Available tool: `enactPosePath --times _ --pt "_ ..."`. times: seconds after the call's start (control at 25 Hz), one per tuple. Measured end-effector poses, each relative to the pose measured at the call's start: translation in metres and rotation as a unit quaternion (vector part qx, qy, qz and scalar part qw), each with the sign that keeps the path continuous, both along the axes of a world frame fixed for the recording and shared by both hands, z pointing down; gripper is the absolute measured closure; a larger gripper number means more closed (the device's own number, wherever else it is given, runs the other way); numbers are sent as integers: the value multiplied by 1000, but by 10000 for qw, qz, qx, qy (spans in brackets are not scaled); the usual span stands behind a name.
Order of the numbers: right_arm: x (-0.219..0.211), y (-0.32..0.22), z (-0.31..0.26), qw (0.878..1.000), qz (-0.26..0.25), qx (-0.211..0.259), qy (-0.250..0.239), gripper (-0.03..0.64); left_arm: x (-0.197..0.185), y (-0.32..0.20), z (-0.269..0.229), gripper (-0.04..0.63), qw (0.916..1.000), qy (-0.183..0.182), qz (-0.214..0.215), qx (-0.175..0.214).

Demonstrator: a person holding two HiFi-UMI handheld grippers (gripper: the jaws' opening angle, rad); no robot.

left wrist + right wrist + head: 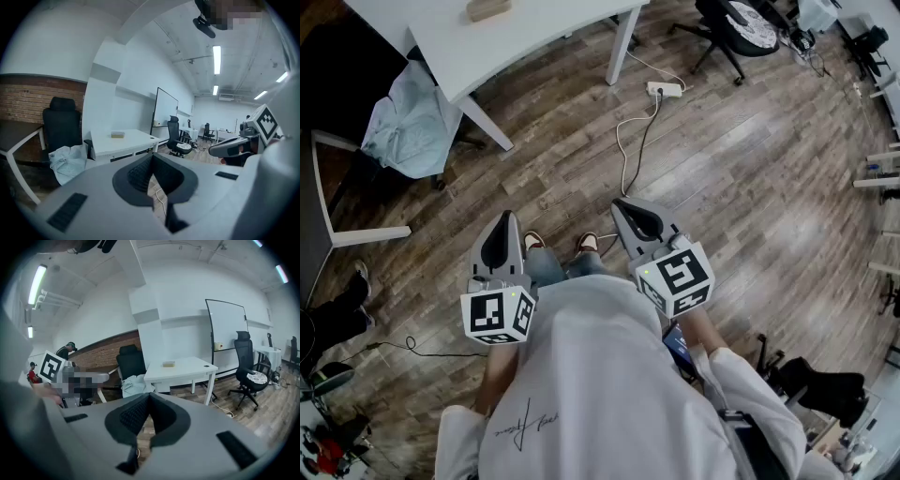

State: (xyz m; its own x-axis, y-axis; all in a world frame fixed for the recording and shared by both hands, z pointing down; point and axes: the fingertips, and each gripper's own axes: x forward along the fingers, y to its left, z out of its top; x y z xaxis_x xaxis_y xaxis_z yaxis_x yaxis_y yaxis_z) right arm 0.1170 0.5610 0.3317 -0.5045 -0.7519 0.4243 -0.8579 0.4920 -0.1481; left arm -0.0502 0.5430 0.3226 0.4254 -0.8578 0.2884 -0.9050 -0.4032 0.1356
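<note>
Since nothing lies within their reach, both tools are noted empty in the head view: the left gripper [503,220] and the right gripper [622,203] are carried side by side at waist height, well short of the white table [534,37], noses turned toward it. This is judged a resting carry, kept close to the body. Nearest below them, a cable [628,150] is seen trailing over the floor from a power strip [665,89] just off the table's near leg, away from the table toward the person's shoes [534,241]. A tan block [488,9] is left on the table top. From the left gripper view, the jaws are seen shut tip to tip with nothing between them. A pale cloth [70,161] is draped on a black chair [62,123] beside the table, probably dumped there out of the way. From the right gripper view the same is recorded: jaws closed, empty, table ahead.
</note>
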Motion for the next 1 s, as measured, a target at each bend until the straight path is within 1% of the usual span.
enactPosePath --times 0.36,0.56,0.84,1.0 --pt "-4 -8 1 10000 -26 9 -93 607 2 -7 2 592 9999 28 -55 -104" --pt "-3 -26 -5 9991 23 21 -411 607 2 -25 2 592 9999 31 -78 -126" --pt "2 -62 -12 9994 -144 66 -299 606 3 -65 0 592 9998 80 -99 -132" --pt "5 -85 -9 9997 -118 11 -228 606 1 -90 4 592 9998 78 -54 -183"
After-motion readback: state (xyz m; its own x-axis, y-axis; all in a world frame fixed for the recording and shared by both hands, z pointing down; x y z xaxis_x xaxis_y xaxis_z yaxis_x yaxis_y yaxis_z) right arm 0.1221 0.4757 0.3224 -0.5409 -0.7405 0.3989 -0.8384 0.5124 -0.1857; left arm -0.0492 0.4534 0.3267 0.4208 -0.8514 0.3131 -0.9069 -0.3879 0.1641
